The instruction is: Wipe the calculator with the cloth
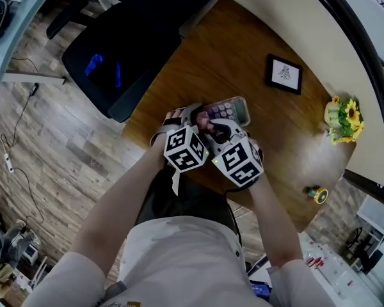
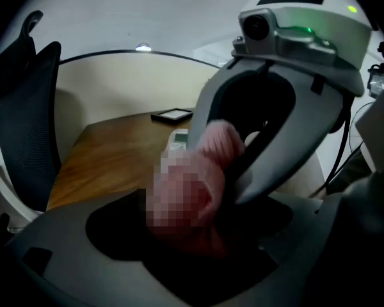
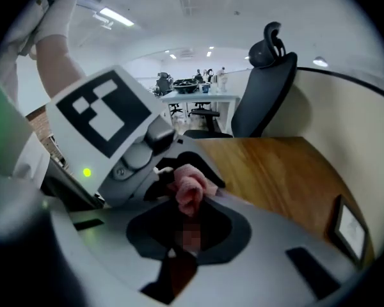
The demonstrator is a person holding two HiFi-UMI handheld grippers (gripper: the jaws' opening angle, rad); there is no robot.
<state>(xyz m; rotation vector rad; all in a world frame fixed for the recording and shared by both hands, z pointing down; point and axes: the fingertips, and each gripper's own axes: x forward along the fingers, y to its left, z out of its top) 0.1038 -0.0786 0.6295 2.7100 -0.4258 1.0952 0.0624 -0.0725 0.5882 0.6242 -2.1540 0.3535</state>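
Note:
In the head view a grey calculator (image 1: 229,110) lies on the wooden table (image 1: 243,62) near its front edge, half hidden by my two grippers. A bunched pink cloth (image 1: 207,124) sits between them, just over the calculator's near end. The left gripper (image 1: 193,116) and the right gripper (image 1: 217,129) face each other and almost touch. The cloth (image 2: 191,190) fills the jaw gap in the left gripper view, where the calculator's top (image 2: 178,139) peeks out behind it. The cloth (image 3: 188,189) is also pinched at the jaw tips in the right gripper view.
A small black picture frame (image 1: 283,74) lies farther back on the table. A pot of yellow flowers (image 1: 343,119) stands at the right edge, and a small yellow object (image 1: 318,194) lies near the front right. A black office chair (image 1: 125,50) stands left of the table.

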